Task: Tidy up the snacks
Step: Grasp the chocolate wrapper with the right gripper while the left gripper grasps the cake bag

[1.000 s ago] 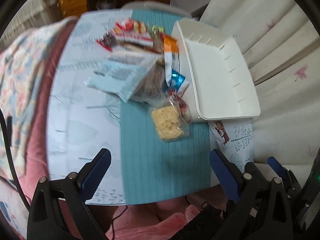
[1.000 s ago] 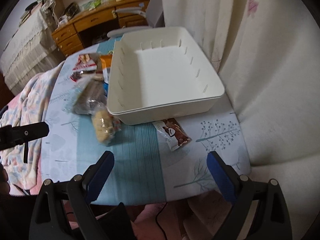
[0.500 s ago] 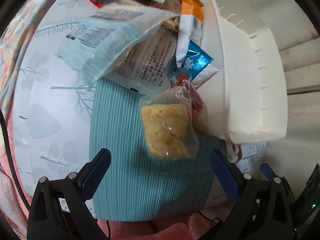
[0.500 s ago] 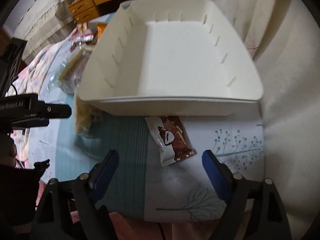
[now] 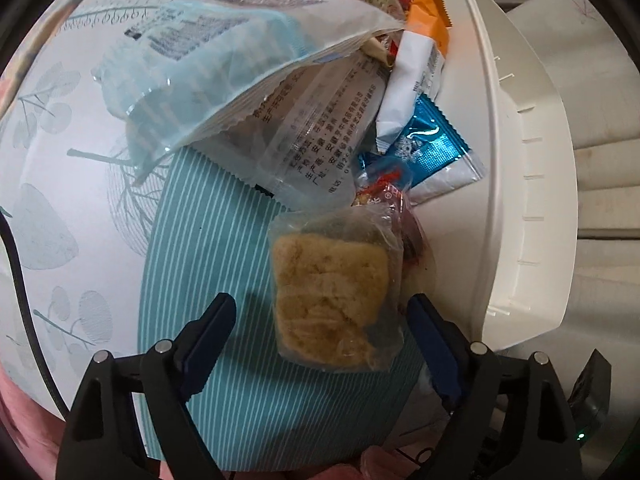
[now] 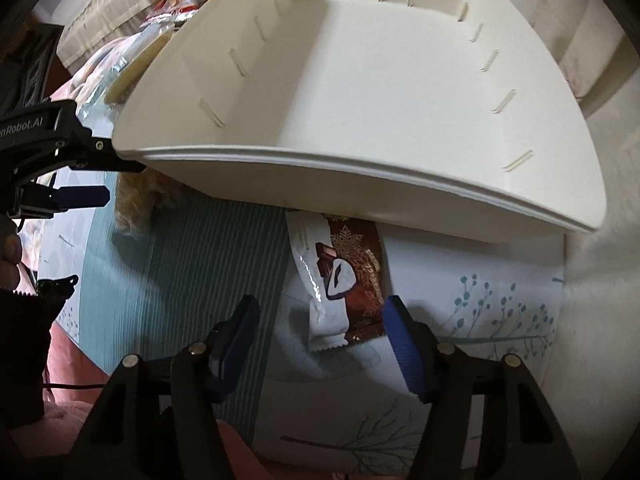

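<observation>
A clear packet with a yellow-brown crispy cake point(image 5: 332, 296) lies on the teal runner beside the white bin point(image 5: 520, 200). My left gripper point(image 5: 320, 312) hangs just over it, jaws closing. The packet's near half is between the blue fingers, with a gap still showing on the left side. A brown and white chocolate packet point(image 6: 344, 280) lies partly under the bin's front rim point(image 6: 360, 184). My right gripper point(image 6: 322, 312) straddles its near end, jaws closing. The right finger is at the wrapper's edge and the left finger stands apart from it. The bin holds nothing.
Behind the cake packet is a pile of snacks: a light blue bag point(image 5: 208, 52), a clear printed bag point(image 5: 320, 132), a blue foil packet point(image 5: 420, 148), an orange and white packet point(image 5: 420, 60). The table's front edge is just under both grippers. Pale curtain point(image 6: 600, 320) hangs right of the table.
Both grippers have come down close to the table and their jaws have narrowed. The cake packet and the chocolate packet now sit between the fingers instead of well ahead of them.
</observation>
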Demonstrator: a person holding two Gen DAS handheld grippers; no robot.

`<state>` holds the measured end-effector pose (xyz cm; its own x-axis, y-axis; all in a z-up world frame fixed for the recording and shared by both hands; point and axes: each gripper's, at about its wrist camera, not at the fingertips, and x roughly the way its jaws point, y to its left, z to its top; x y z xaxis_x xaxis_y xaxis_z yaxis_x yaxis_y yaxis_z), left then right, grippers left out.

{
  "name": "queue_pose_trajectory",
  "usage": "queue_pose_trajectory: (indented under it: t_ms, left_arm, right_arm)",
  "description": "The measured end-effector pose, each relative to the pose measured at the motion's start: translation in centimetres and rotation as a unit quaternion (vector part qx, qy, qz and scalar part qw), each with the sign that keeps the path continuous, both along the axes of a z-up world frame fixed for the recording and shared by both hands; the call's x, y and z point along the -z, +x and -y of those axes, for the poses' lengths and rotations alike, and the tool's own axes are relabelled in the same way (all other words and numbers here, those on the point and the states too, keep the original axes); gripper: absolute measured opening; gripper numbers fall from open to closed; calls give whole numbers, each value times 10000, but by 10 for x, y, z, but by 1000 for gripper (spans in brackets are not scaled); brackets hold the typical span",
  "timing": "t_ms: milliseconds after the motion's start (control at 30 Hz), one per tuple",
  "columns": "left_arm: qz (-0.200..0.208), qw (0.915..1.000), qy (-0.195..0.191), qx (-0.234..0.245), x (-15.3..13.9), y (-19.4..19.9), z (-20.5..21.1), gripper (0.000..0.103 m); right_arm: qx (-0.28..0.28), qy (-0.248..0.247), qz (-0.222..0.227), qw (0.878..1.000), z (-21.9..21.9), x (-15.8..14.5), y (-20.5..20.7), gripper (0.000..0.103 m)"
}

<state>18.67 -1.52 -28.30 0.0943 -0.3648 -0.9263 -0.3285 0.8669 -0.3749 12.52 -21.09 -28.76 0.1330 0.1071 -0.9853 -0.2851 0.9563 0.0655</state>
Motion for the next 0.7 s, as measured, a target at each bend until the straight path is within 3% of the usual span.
queue_pose_trajectory:
  t_ms: [133, 200, 333, 467, 700]
  left_arm:
    - [-89, 9999, -105, -46, 16, 4, 3, 77]
    - [-129, 9997, -190, -71, 22, 4, 4, 67]
    - [-168, 9996, -235, -72, 38, -1, 6, 65]
    - [-194, 9992, -319, -120, 45, -5, -1, 54]
    - [-223, 9987, -433, -119, 54, -17, -20, 52]
  right_arm:
    - [-119, -114, -31, 9999, -10, 6, 7, 63]
    - [-129, -115, -57, 9998, -13, 8, 10, 59]
    - [-128, -111, -97, 9998, -11, 12, 15, 56]
    - [-72, -79, -169, 9998, -15, 19, 16, 45]
    - [-23, -97, -133, 9999, -17, 19, 8, 43]
